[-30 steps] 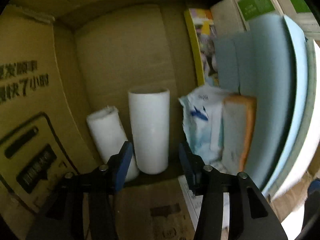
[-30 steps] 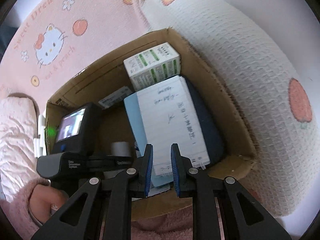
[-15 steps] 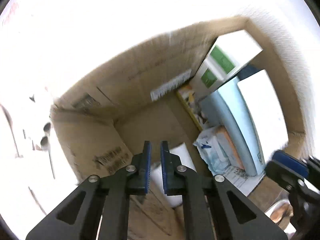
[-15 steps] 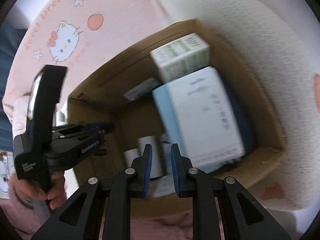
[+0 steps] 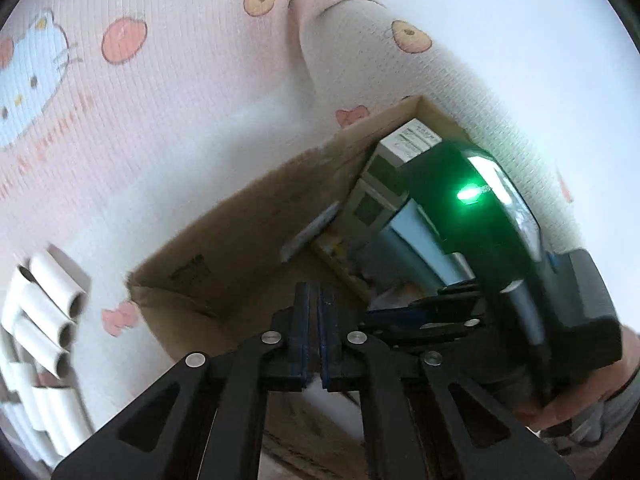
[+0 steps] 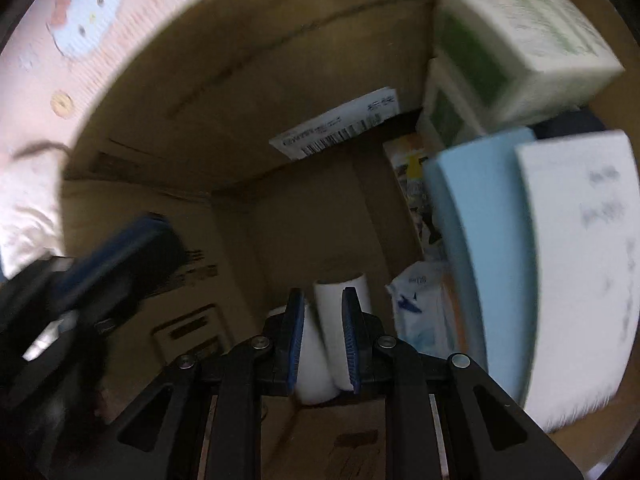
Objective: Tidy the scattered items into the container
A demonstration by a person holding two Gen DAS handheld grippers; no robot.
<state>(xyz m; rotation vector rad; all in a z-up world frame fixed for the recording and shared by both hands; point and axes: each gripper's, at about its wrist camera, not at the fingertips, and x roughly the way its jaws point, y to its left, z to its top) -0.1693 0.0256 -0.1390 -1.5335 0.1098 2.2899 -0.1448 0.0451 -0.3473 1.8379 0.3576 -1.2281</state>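
Right wrist view: right tool (image 6: 322,336), fingers slightly apart, empty, inside cardboard box (image 6: 208,128) above upright white roll (image 6: 340,292). Risk: toppling it. Left tool (image 5: 314,340) closed, empty.

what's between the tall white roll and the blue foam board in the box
A crumpled white and blue packet sits between the roll and the foam board, seen in the right wrist view.

Perhaps a barcode label (image 6: 336,126) on the cardboard box (image 6: 240,92), print unreadably blurred
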